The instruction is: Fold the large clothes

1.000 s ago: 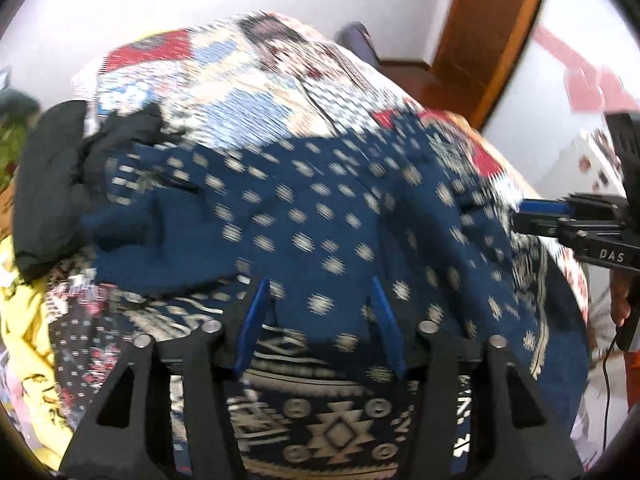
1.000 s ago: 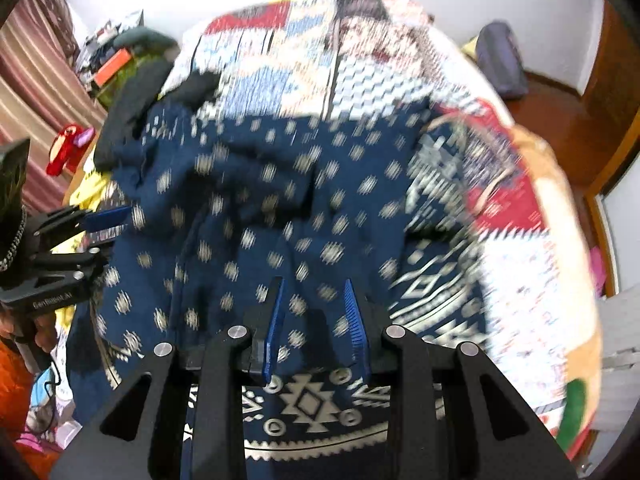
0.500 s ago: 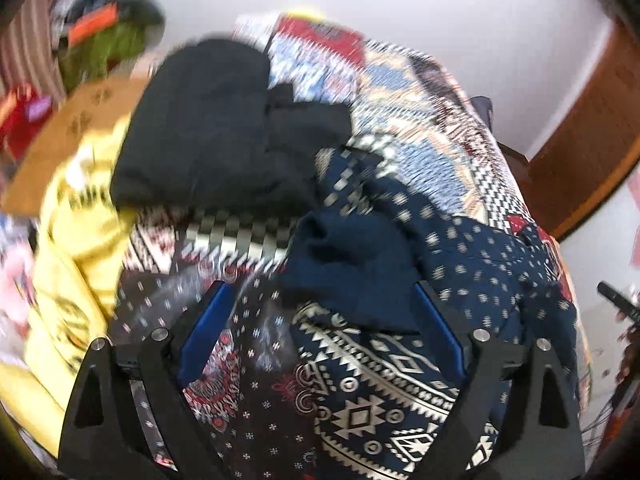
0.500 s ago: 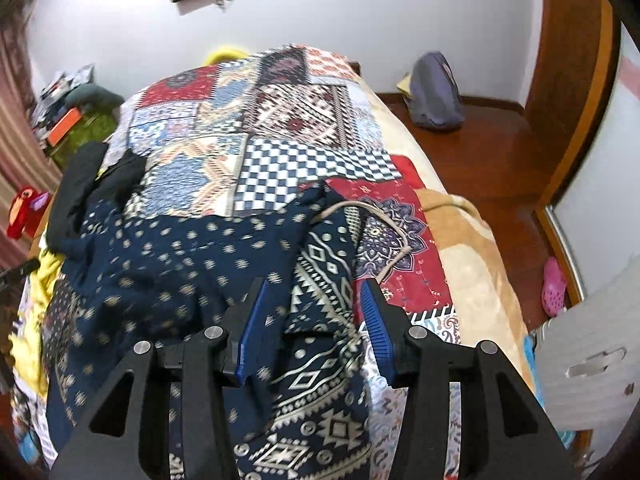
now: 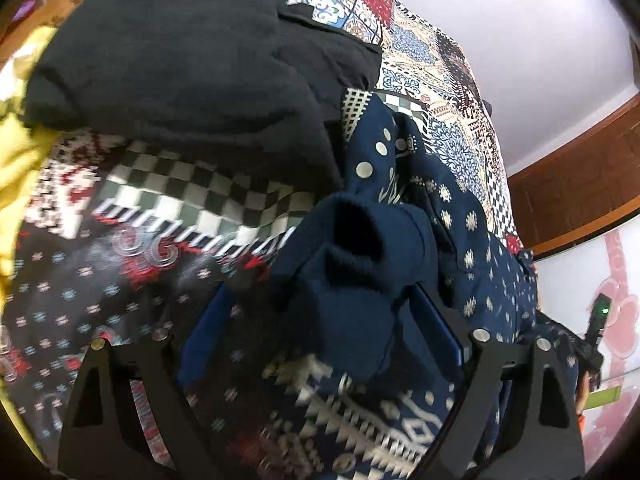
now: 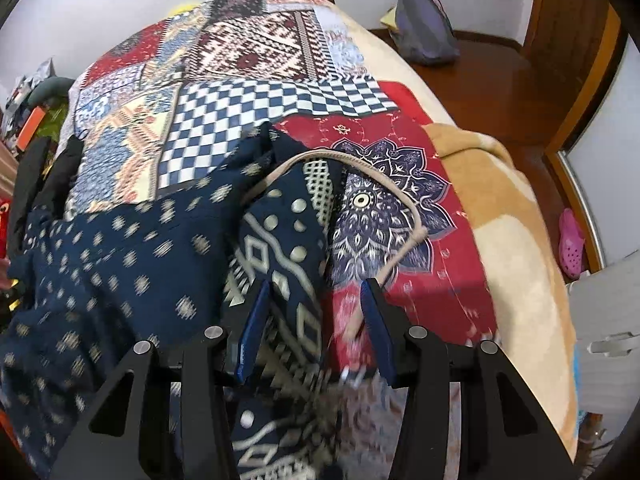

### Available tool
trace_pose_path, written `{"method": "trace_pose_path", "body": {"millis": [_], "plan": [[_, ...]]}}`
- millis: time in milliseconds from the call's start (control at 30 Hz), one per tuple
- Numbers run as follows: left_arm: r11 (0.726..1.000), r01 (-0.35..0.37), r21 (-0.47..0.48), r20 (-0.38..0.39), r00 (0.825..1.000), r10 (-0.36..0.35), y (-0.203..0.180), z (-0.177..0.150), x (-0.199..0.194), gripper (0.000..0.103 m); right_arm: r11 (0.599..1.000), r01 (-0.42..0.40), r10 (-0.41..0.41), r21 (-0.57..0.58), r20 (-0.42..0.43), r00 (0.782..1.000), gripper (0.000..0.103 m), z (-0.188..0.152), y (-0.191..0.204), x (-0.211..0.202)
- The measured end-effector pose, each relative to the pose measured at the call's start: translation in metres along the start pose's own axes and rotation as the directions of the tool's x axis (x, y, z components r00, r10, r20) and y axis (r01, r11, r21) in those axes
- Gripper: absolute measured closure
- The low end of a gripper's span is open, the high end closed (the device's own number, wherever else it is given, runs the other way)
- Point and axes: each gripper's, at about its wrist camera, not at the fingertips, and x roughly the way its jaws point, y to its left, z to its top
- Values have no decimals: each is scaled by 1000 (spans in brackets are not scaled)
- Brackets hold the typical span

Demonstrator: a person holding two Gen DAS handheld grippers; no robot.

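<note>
A navy garment with pale dot and geometric prints (image 6: pixel 120 264) lies spread on a patchwork bedspread (image 6: pixel 248 100). In the left wrist view its plain navy sleeve cuff (image 5: pixel 352 264) bunches between the wide-open fingers of my left gripper (image 5: pixel 320 300), which hover close around it without closing. In the right wrist view my right gripper (image 6: pixel 316 292) is open, its fingers either side of a patterned navy corner (image 6: pixel 288 240) of the garment with a beige cord (image 6: pixel 404 216) looping beside it.
A black garment (image 5: pixel 192 60) is piled at the garment's left end, with yellow cloth (image 5: pixel 16 160) beyond it. A beige blanket (image 6: pixel 512 248) covers the bed's right edge. A grey bag (image 6: pixel 424 24) and pink shoe (image 6: pixel 572 244) lie on the wooden floor.
Both grippers opened and moved apart to the garment's ends. The left one swung left and dropped onto the sleeve cuff; the right one moved right and down onto the patterned corner.
</note>
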Motion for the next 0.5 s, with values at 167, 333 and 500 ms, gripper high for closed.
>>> {"method": "trace_pose_path", "body": {"millis": [167,333,500], "plan": [[997,-40,63,25,999,38,-13,7,17,13,996,-70,70,57,-10,997,59,19,-11,19],[991,-79,108,64,995,73,-27,13,23,27,988,-128,128,92,4,992,56,28,-9,29],[992,-87,90,97,992,78,-33,15,17,51,995,-80,80,52,6,997,60,26,12,41]]}}
